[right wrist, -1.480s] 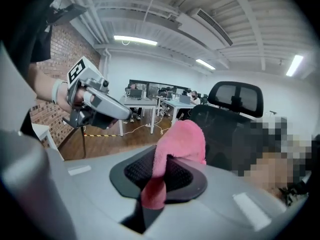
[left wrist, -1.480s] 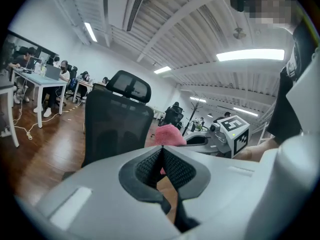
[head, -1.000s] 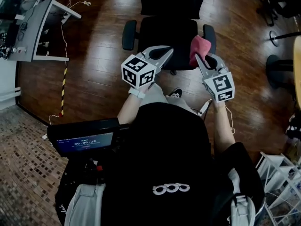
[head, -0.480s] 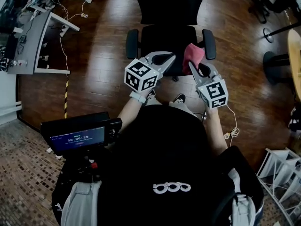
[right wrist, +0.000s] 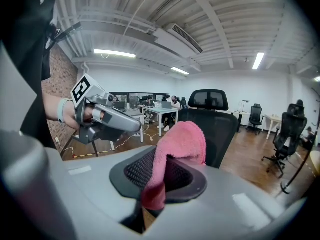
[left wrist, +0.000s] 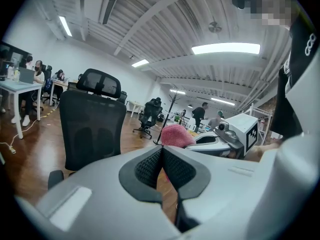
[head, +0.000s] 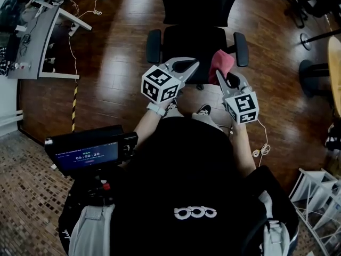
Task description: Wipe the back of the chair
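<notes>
A black mesh office chair (head: 194,15) with a headrest stands ahead of me, its front and seat (head: 193,41) toward me. It also shows as the chair backrest (left wrist: 91,129) and the chair backrest (right wrist: 217,129). My right gripper (head: 219,74) is shut on a pink cloth (head: 220,64), which bulges up from the jaws as the pink cloth (right wrist: 177,146). My left gripper (head: 193,64) is shut with nothing in it, its pads meeting at the left gripper (left wrist: 161,151). Both grippers hover over the seat's front edge, short of the backrest.
A grey desk (head: 34,39) with cables stands far left; yellow-black tape (head: 73,108) marks the wood floor. A white rack (head: 319,201) sits at the lower right. Other chairs (right wrist: 287,129) and seated people (left wrist: 35,76) fill the room behind.
The view has shifted slightly, with the chair a little nearer. Both grippers keep their pose over the seat; the right one still holds the cloth.
</notes>
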